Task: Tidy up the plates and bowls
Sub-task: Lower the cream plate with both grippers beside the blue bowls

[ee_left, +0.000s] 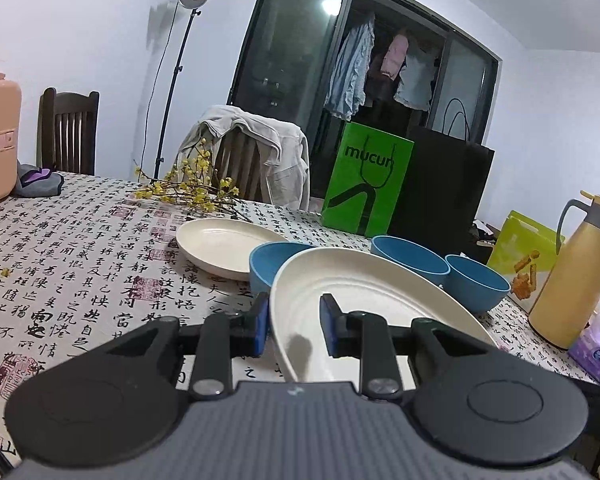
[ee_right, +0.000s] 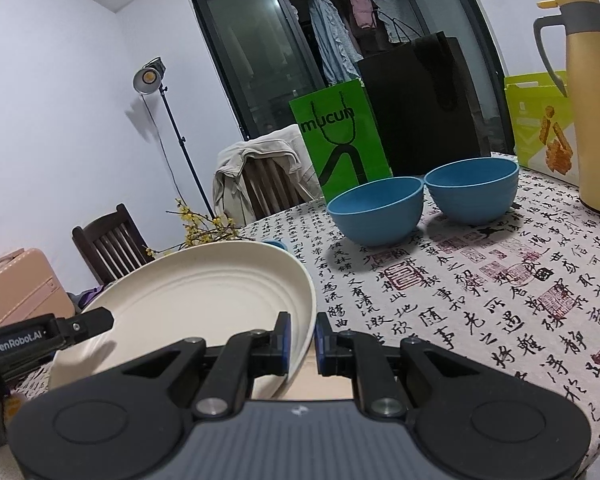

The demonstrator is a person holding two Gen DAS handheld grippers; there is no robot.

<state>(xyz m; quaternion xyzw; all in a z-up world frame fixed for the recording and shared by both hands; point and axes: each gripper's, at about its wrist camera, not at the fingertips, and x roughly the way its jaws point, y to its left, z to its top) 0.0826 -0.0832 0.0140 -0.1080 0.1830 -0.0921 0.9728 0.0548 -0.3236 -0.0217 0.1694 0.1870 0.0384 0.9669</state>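
Both grippers hold one cream plate (ee_left: 380,292) tilted above the table. My left gripper (ee_left: 296,326) is shut on its left rim, one blue pad under the rim and one inside the plate. My right gripper (ee_right: 302,338) is shut on the right rim of the same plate (ee_right: 192,292). A finger of the left gripper (ee_right: 96,318) shows at the plate's far side. A second cream plate (ee_left: 224,246) lies flat on the table. Three blue bowls stand upright behind: one (ee_left: 276,260) partly hidden by the held plate, two touching side by side (ee_right: 376,210) (ee_right: 472,188).
The table (ee_right: 480,320) has a calligraphy-print cloth. A green bag (ee_left: 366,184) and black bag (ee_left: 440,188) stand at the far edge. A yellow thermos (ee_left: 576,272) and tissue pack (ee_left: 598,344) are at right. Yellow flower twigs (ee_left: 192,192) lie behind the flat plate.
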